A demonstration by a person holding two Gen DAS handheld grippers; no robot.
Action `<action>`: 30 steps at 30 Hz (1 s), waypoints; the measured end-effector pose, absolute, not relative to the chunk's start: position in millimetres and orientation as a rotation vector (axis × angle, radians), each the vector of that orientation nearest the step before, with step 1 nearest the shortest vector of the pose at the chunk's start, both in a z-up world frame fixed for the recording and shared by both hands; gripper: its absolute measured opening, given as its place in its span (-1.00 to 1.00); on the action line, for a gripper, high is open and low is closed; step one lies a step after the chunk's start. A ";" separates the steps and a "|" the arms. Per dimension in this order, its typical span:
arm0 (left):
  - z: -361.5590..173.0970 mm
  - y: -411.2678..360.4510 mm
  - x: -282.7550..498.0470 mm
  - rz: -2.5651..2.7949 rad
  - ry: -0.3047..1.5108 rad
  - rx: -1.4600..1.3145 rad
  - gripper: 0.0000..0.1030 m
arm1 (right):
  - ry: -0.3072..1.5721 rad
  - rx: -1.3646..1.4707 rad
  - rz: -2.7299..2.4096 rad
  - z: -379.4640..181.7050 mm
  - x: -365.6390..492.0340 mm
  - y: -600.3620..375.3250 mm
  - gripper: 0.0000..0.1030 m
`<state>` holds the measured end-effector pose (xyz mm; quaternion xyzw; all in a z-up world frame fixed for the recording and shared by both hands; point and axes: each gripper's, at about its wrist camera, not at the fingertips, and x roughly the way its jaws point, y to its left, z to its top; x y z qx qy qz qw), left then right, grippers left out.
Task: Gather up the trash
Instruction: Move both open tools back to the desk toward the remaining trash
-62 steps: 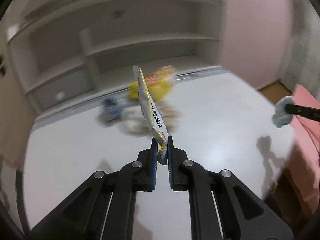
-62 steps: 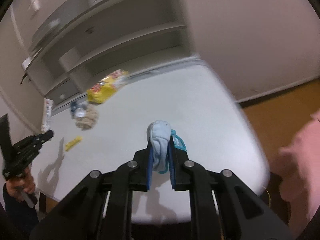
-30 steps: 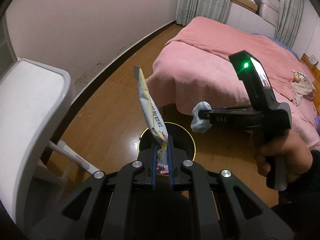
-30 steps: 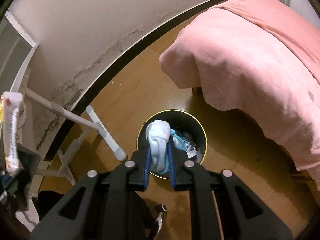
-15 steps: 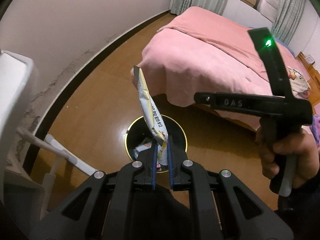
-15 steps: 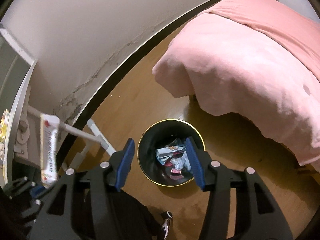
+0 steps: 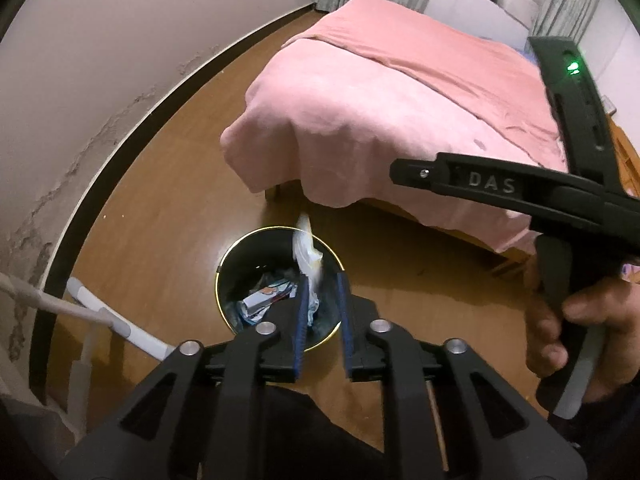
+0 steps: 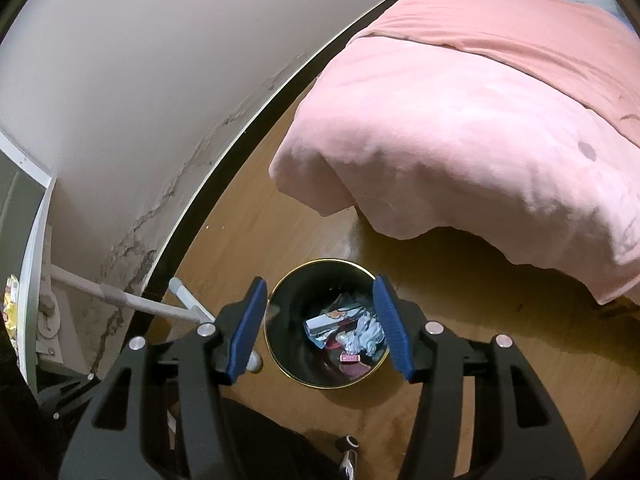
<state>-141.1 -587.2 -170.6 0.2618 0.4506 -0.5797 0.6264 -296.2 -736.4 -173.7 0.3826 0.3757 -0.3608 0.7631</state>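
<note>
A black round trash bin with a gold rim [image 7: 224, 264] [image 8: 280, 292] stands on the wood floor and holds several wrappers and a pale blue wad [image 8: 370, 334]. My left gripper [image 7: 323, 276] is open above the bin. The snack wrapper [image 7: 306, 248] is blurred between its blue pads, slipping down toward the bin. My right gripper [image 8: 320, 284] is wide open and empty straight over the bin. It also shows in the left wrist view [image 7: 400, 168] at the right, held by a hand.
A bed with a pink blanket [image 7: 400, 120] [image 8: 480, 120] stands close behind the bin. A white wall with a dark baseboard [image 8: 224, 200] runs on the left. White table legs [image 7: 112, 320] [image 8: 160, 308] stand left of the bin.
My right gripper opened and dropped the pale blue wad into the bin. My left gripper has just opened, and the wrapper is sliding down out of it.
</note>
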 end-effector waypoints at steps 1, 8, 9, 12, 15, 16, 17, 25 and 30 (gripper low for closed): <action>-170.2 -588.4 -141.7 -1.326 1.031 0.603 -0.35 | 0.816 0.833 -0.785 -173.7 -297.6 -737.1 0.10; -153.3 -573.8 -137.8 -1.283 0.962 0.588 0.53 | 0.835 0.818 -0.767 -175.7 -295.2 -733.4 0.22; -148.1 -568.2 -135.2 -1.273 0.950 0.582 0.63 | 0.839 0.811 -0.760 -174.6 -294.6 -731.2 0.23; -120.8 -536.7 -123.4 -1.236 0.890 0.550 0.75 | 0.849 0.771 -0.743 -168.0 -290.3 -721.1 0.36; -89.0 -493.6 -104.4 -1.167 0.819 0.507 0.79 | 0.859 0.724 -0.702 -156.0 -278.8 -704.7 0.39; -78.4 -475.3 -94.9 -1.140 0.799 0.488 0.80 | 0.861 0.705 -0.680 -150.0 -273.1 -697.2 0.40; -69.5 -458.4 -86.1 -1.110 0.785 0.473 0.81 | 0.861 0.687 -0.661 -144.6 -267.6 -690.7 0.40; -17.2 -276.1 32.4 -0.671 0.718 0.344 0.82 | 0.841 0.468 -0.412 -81.1 -185.4 -582.7 0.43; -11.2 -168.7 86.9 -0.458 0.758 0.230 0.82 | 0.834 0.388 -0.130 -49.7 -97.5 -488.3 0.44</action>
